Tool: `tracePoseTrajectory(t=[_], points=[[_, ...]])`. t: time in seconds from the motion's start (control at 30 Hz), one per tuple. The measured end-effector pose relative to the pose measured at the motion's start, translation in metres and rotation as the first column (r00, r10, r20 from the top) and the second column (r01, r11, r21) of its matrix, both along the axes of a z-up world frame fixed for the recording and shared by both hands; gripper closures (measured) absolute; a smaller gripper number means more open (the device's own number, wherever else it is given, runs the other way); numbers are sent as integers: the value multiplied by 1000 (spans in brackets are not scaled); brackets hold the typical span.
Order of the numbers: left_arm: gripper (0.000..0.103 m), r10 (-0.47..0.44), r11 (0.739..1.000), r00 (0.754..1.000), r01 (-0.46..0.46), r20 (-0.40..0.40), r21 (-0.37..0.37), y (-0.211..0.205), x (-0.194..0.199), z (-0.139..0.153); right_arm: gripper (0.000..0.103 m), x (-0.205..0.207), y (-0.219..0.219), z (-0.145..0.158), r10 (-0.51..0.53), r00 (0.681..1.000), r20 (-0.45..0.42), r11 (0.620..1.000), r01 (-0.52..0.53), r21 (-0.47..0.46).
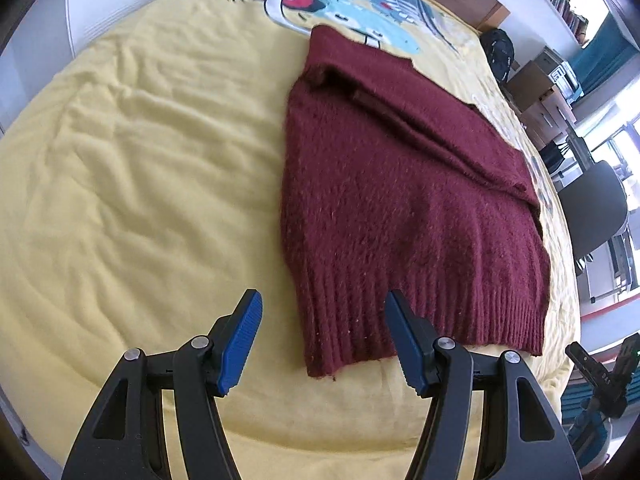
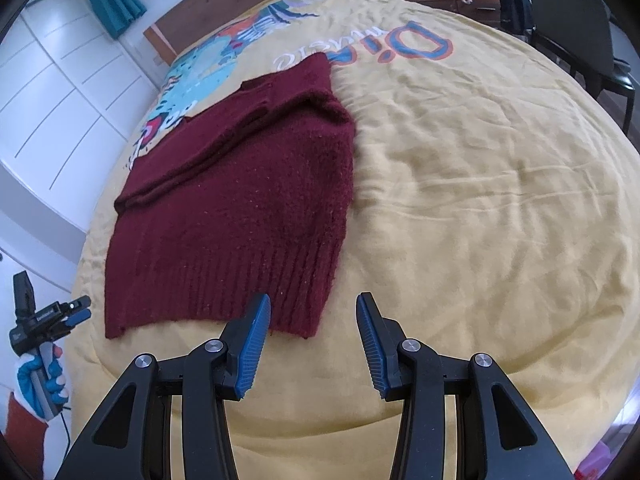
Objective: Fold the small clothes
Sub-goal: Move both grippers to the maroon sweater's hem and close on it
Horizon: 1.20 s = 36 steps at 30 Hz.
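While both claws gape, fuzzy ribbed maroon sweater (image 1: 400,200) lies folded on yellow blanket (image 1: 140,160).

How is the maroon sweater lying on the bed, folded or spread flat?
Partly folded. The maroon sweater has a sleeve turned in over its body, ribbed hem straight at the near edge of the yellow blanket. Neither tongs touch it.

Right gripper (image 2: 314,344) held with jaws spread apart above the yellow blanket (image 2: 460,200), just short of the ribbed hem of a folded maroon sweater (image 2: 240,216); left gripper (image 2: 52,316) at far left edge.
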<state>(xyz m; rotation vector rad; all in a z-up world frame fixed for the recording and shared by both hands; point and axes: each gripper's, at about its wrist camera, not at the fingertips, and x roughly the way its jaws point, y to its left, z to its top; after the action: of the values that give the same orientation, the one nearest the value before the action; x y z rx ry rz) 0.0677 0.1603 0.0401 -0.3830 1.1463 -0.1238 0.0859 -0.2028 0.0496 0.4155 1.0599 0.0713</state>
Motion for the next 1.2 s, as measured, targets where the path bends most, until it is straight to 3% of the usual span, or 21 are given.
tracePoseTrajectory(t=[0.5,1.07,1.2], points=[[45,3,998,996,-8,-91,-54,-1,18,-47,54,42,8,-50,38,994,-105,999,-35,32],[46,-48,986,996,36,-72,-161,5,8,-56,52,60,28,-72,103,986,-132,993,-93,79],[54,-71,981,995,56,-72,-186,1,7,-56,52,62,29,-75,106,986,-129,992,-95,89]])
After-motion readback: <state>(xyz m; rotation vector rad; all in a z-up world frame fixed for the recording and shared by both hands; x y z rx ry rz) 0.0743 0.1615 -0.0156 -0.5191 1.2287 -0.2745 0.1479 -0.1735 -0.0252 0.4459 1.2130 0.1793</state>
